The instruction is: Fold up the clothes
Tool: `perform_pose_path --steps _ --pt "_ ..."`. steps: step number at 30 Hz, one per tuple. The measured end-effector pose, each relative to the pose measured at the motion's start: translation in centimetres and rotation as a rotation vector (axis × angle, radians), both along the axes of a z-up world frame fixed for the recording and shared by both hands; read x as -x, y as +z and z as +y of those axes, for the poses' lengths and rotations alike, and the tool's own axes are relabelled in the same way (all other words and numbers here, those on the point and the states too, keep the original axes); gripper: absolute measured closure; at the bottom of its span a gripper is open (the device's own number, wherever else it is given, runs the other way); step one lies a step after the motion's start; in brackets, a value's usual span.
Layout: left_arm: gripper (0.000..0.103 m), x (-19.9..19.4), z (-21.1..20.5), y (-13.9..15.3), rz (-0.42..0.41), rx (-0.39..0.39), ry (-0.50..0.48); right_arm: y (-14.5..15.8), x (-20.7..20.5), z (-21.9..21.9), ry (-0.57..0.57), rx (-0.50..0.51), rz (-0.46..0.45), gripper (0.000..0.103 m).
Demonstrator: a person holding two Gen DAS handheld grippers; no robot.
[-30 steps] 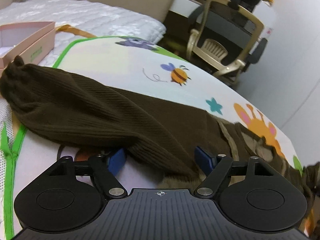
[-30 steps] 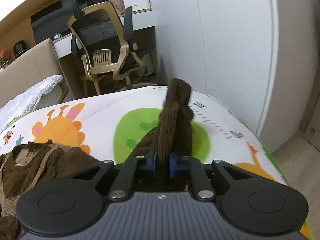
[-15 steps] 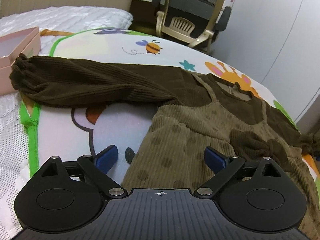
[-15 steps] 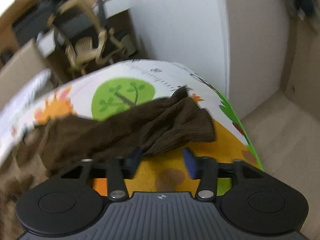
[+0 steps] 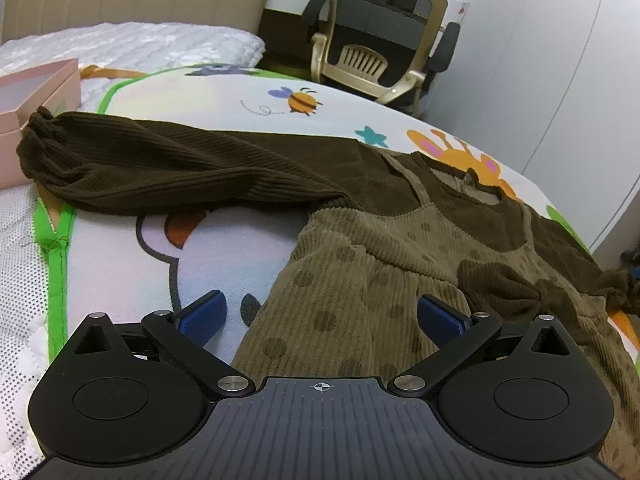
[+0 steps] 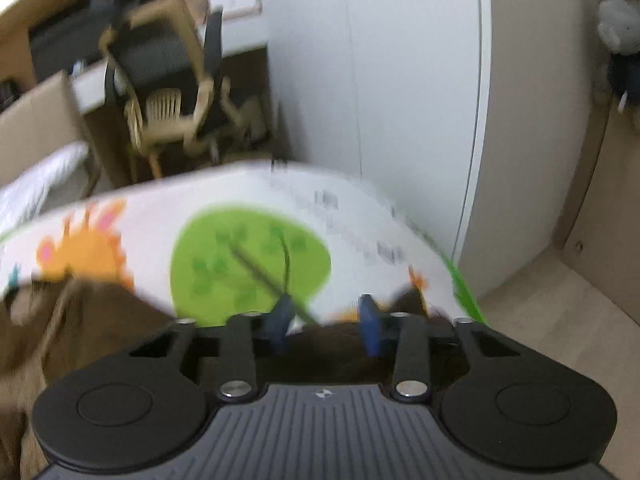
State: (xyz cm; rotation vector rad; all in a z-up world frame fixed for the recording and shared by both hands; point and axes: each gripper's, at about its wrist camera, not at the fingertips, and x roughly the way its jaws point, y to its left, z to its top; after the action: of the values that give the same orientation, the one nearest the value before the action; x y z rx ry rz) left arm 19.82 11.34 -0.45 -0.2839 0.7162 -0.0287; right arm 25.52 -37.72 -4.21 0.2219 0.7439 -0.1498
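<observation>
A child's brown corduroy dress (image 5: 360,280) with an olive dotted front and a dark bow (image 5: 516,284) lies flat on the cartoon play mat (image 5: 248,96). Its left sleeve (image 5: 160,164) stretches out to the left, cuff near a pink box. My left gripper (image 5: 320,314) is open and empty, hovering over the dress's lower left side. In the blurred right wrist view, my right gripper (image 6: 326,320) is open and empty above the mat's right part; the dress (image 6: 80,312) shows at lower left and a dark bit of the right sleeve (image 6: 412,300) lies by the right finger.
A pink box (image 5: 36,96) sits at the mat's far left on the white quilted bed (image 5: 132,40). An office chair (image 5: 380,48) stands beyond the mat; it also shows in the right wrist view (image 6: 168,96). White wardrobe doors (image 6: 380,80) and bare floor (image 6: 560,320) lie right of the mat's edge.
My left gripper pulled back from the left sleeve, which now lies spread out. My right gripper opened, let go of the right sleeve onto the mat, and is moving away.
</observation>
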Motion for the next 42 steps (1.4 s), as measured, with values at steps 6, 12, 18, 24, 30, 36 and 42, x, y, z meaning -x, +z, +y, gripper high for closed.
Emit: perform_pose_path --steps 6,12,18,24,30,36,42 --pt "0.0 0.4 0.3 -0.1 -0.016 0.016 -0.006 -0.1 8.4 0.0 0.03 -0.011 0.091 0.057" --pt "0.0 0.3 0.3 -0.2 -0.021 0.019 -0.003 -0.1 11.0 -4.3 -0.166 -0.431 0.037 0.037" --pt "0.0 0.4 0.4 -0.3 -0.026 0.024 0.0 -2.2 7.9 -6.1 -0.316 -0.672 -0.021 0.035" --pt "0.0 0.7 0.8 -0.4 -0.046 0.056 0.006 0.0 3.6 -2.8 -0.16 -0.353 -0.121 0.085" --pt "0.0 0.9 1.0 -0.5 -0.062 0.075 0.012 9.2 1.4 7.3 0.202 -0.072 -0.376 0.09" --pt "0.0 1.1 1.4 -0.6 -0.076 0.101 0.016 12.0 -1.6 20.6 0.579 -0.02 -0.387 0.09" --pt "0.0 1.3 1.7 -0.7 -0.085 0.121 0.02 9.2 -4.0 30.1 0.76 0.024 -0.279 0.089"
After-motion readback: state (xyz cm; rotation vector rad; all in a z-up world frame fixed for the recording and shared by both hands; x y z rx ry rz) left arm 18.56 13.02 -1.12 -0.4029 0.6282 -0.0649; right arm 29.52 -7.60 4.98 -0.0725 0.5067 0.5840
